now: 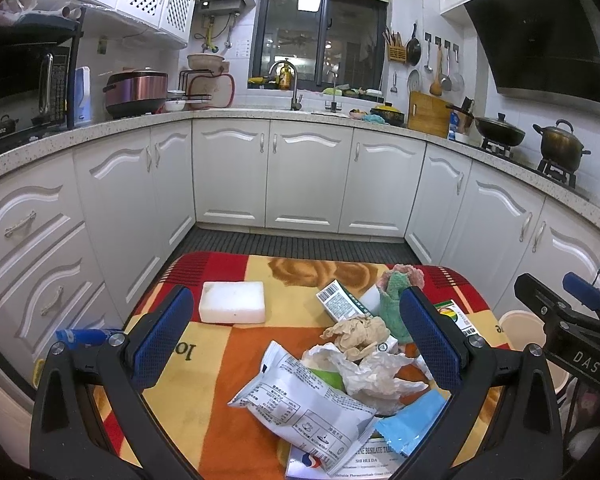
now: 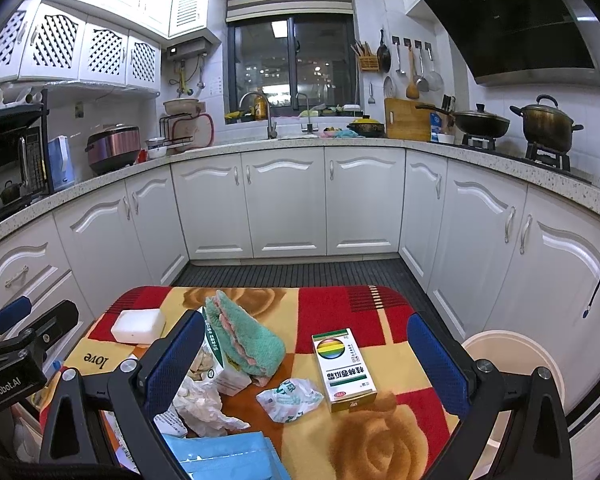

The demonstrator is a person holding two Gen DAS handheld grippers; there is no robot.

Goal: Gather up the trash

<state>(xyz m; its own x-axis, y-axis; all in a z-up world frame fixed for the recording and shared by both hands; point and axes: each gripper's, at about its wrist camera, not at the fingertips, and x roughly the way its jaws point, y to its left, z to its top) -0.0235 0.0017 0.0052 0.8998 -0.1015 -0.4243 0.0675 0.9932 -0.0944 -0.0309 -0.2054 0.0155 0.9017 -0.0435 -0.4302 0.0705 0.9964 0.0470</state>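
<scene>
Trash (image 1: 340, 364) heaped mid-table; both tongs (image 1: 296, 344) (image 2: 304, 364) spread wide above.

blanket (image 2: 96, 358): "love" | microwave (image 1: 4, 133): "Galanz" | left tool (image 2: 4, 390): "GenRobot.AI"

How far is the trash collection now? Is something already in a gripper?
Nothing looks collected yet. The left gripper and the right gripper are both open and empty above the blanket-covered table. Still lying there: the white snack wrapper, the crumpled brown paper, the medicine box and the small plastic wrapper. The bin waits at the right; its contents are hidden.
</scene>
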